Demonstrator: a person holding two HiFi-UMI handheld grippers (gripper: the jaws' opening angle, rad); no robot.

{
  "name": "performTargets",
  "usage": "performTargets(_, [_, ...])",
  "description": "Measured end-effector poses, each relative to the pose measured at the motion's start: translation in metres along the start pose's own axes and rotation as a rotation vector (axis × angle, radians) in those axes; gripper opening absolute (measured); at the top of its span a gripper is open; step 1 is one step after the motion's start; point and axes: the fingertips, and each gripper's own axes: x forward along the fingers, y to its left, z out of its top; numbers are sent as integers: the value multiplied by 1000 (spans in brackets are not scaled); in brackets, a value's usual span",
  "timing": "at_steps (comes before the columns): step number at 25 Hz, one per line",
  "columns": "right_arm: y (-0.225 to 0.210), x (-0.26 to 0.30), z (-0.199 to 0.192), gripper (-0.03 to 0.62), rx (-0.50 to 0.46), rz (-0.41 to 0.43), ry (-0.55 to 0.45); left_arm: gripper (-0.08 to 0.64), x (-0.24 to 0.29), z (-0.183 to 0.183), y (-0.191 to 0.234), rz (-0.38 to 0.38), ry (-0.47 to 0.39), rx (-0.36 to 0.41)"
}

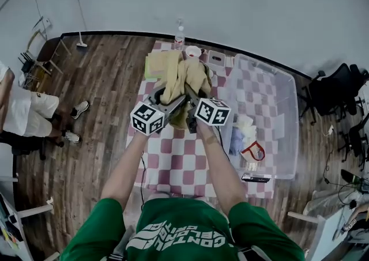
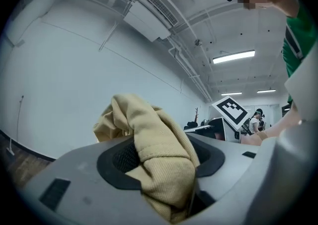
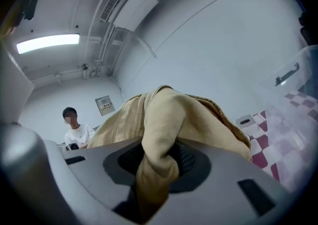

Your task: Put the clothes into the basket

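Left gripper (image 2: pixel 164 169): jaws closed on a bunched fold of the tan garment (image 1: pixel 180 75). The ribbed fabric filled the gap between the dark pads, and its loose end rose above the jaws.

Right gripper (image 3: pixel 159 165): jaws likewise clamped on the same garment. A twisted fold ran down between the pads, and the rest was draped over the top of the jaws.

In the head view both grippers stood close together to the left of the basket (image 1: pixel 288 139), with their marker cubes side by side. The garment hung between them, clear of the checked tablecloth (image 1: pixel 173 162), and no part of it was inside the basket.

The basket was a clear plastic tub on the right part of the tablecloth. It held a blue cloth (image 1: pixel 236 140), a white cloth (image 1: pixel 247 124) and a red-rimmed item (image 1: pixel 253 151) whose nature could not be determined.

A folded pale green cloth (image 1: pixel 151 65) lay well left of the basket, beyond the grippers. A bottle (image 1: pixel 179 36), a white cup (image 1: pixel 193 52) and a small grey box (image 1: pixel 216 58) stood near the basket's far left corner.

A seated person (image 1: pixel 26 113) was on the wooden floor, far to the left of the basket. Dark office chairs (image 1: pixel 337 90) stood on its right.
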Motion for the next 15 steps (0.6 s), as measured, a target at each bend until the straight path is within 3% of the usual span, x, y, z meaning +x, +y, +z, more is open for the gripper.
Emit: performTargets(15, [82,-47,158,114,-183,148,-199,245,7,167,-49,21,-193,242])
